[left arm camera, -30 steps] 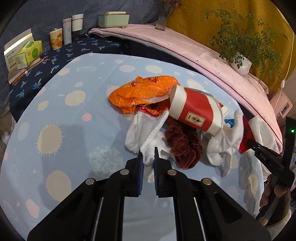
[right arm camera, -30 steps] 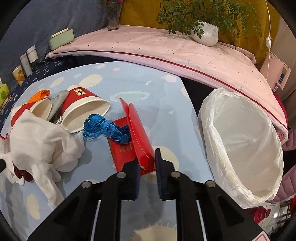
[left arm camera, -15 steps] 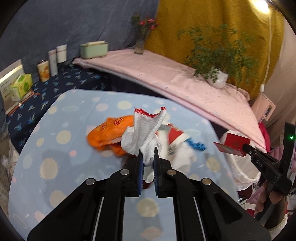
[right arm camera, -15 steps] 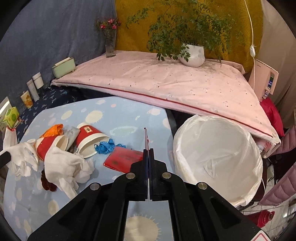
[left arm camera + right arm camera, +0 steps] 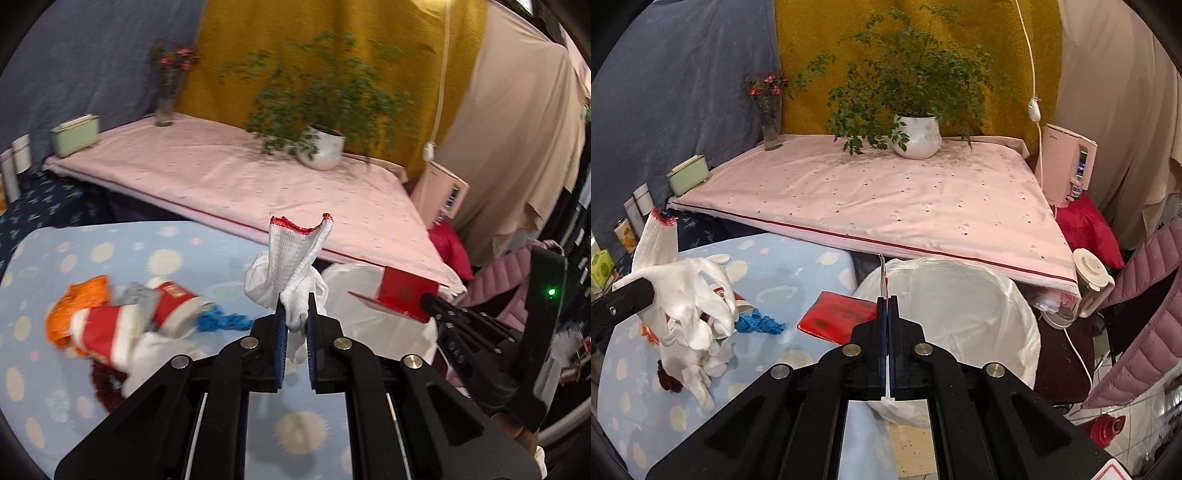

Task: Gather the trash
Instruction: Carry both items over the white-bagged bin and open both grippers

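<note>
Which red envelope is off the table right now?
The one pinched in the right gripper, red envelope, held above the bin bag; the other envelope lies flat.

The matte black plastic left gripper [image 5: 295, 314] has blue ribbed pads [image 5: 281, 339] and round silver screws. The matching black right gripper [image 5: 886, 306] bears a green light in the left view.

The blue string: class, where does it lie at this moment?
In the right wrist view the blue string lies on the spotted tablecloth, left of the flat red packet, beside the tipped red cup.
</note>
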`<state>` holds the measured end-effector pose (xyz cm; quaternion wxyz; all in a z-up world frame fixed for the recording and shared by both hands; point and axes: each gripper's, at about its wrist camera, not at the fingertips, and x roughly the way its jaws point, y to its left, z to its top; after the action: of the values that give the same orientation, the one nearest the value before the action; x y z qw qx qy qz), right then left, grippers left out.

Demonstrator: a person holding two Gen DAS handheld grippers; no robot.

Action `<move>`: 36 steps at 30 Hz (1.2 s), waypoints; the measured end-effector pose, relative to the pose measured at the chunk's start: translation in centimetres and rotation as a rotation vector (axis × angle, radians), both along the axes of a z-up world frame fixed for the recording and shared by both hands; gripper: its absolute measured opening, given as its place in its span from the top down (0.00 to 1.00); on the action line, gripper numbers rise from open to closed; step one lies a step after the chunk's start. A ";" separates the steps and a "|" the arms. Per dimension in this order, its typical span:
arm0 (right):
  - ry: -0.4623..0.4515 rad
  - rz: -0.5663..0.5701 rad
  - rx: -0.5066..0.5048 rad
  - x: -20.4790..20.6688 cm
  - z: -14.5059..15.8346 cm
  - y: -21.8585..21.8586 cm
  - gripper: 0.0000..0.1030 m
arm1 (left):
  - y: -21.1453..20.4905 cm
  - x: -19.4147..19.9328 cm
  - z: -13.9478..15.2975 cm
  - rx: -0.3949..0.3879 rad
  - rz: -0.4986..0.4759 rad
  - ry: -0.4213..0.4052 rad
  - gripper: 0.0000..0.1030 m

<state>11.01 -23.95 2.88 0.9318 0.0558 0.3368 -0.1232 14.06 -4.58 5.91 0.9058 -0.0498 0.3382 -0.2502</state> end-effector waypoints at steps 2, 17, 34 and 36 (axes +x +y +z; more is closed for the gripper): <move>0.010 -0.026 0.002 -0.1 -0.3 -1.4 0.99 | -2.2 0.3 -0.2 -0.008 -0.049 0.001 0.92; 0.040 -0.148 0.034 0.0 -2.3 -7.8 0.67 | -11.6 2.1 -2.5 0.011 -0.128 0.010 0.41; -0.010 -0.074 0.049 -2.4 -0.3 -3.1 0.44 | -5.4 0.5 -2.2 0.048 0.031 0.019 0.31; -0.021 -0.054 0.056 -2.8 0.0 -1.9 0.41 | -3.8 0.3 -2.3 0.052 0.062 0.026 0.31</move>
<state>8.20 -25.81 2.92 0.9297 0.0922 0.3287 -0.1385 14.39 -8.40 3.59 0.9097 -0.0401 0.3545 -0.2126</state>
